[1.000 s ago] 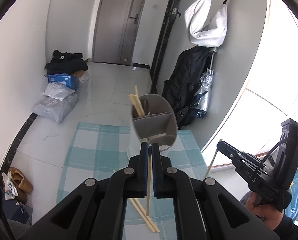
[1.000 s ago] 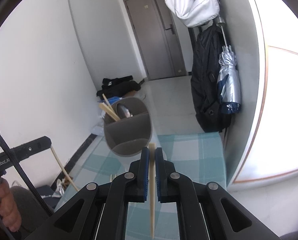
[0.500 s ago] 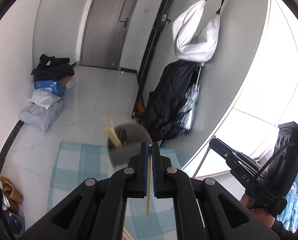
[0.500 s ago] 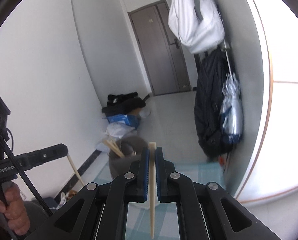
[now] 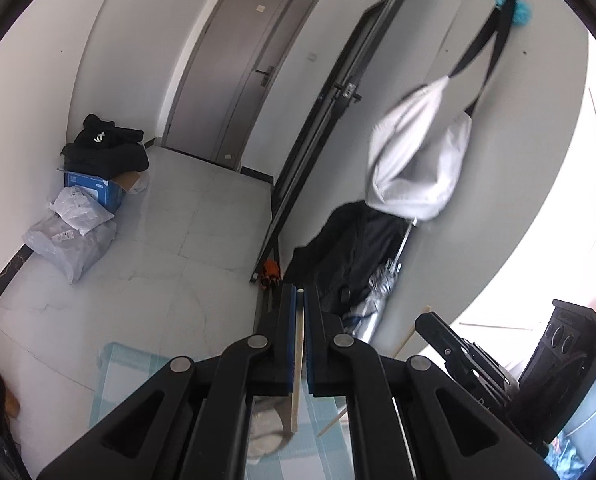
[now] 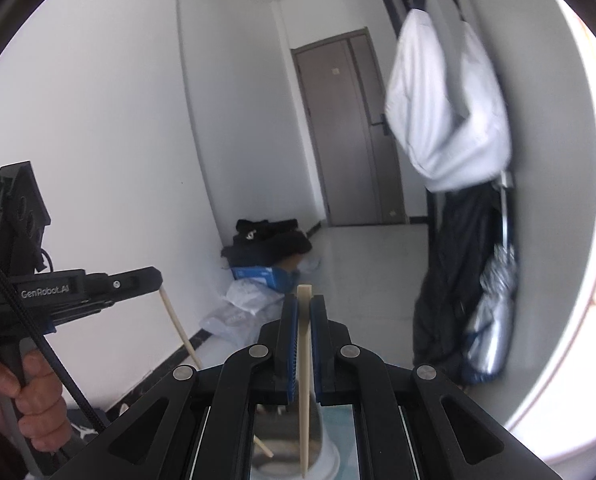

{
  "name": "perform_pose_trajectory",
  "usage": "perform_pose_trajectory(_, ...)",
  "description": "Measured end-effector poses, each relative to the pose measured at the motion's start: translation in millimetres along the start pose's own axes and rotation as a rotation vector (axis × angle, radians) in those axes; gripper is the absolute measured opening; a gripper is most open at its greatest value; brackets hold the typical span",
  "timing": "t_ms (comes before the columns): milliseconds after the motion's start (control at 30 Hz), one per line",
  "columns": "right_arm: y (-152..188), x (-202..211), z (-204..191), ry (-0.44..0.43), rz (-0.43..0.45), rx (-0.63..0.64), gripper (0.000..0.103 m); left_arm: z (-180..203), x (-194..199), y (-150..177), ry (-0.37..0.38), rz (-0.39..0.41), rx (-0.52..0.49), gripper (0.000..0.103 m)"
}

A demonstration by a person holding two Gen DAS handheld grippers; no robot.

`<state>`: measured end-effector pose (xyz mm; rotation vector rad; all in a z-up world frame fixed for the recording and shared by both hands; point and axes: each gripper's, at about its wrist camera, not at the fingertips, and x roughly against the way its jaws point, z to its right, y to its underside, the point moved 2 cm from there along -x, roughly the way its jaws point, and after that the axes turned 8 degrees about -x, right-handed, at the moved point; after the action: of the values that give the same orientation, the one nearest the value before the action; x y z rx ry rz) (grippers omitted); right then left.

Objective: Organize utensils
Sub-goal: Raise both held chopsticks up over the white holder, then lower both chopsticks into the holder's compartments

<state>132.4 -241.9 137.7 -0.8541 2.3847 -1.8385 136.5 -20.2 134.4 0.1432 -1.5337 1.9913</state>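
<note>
Pale wood shows in both grips: the left gripper (image 5: 296, 300), black with blue pads, has its jaws pressed onto a slim pale wooden chopstick (image 5: 298, 364) hanging tip-down, and the right gripper (image 6: 303, 308) pinches a second cream chopstick (image 6: 305, 380) the same way. Both are held high over the teal checked tablecloth (image 5: 118, 364). The grey round utensil holder on its white base (image 6: 317, 436) sits low between the right gripper's arms, mostly hidden, so which compartment lies under the tips I cannot tell. To do this well, I would bring each stick over the holder's mouth, keep it near upright, lower until the tip is inside the rim, and only then loosen the pinch, one hand at a time.
</note>
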Motion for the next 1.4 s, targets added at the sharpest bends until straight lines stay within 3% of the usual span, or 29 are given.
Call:
perform_pose_trajectory(367, -20.0, -62.7, -17.6, -0.039, -0.003, 0.061, 0.005, -25.0, -33.2, -8.3, -0.04, 0.002, 0.022, 0.0)
perform_pose_trajectory(533, -14.1, -87.6, -22.9, -0.053, -0.03, 0.091, 0.005, -38.7, -44.1, 0.5, -0.064, -0.024, 0.042, 0.0)
perform_pose_trajectory(633, -1.9, -101.1, -25.6, -0.065, -0.053, 0.123, 0.005, -47.0, -43.1, 7.3, -0.062, 0.012, 0.073, 0.0)
perform_pose_trajectory(800, 15.2, -109.2, -25.6, -0.098, -0.064, 0.165, 0.005, -47.2, -49.4, 11.9, -0.053, -0.004, 0.093, 0.0)
perform_pose_trajectory(1400, 55.1, -105.4, -14.4, -0.121, -0.129, 0.281, 0.005, -32.2, -63.3, 47.8, -0.033, -0.122, 0.003, 0.0)
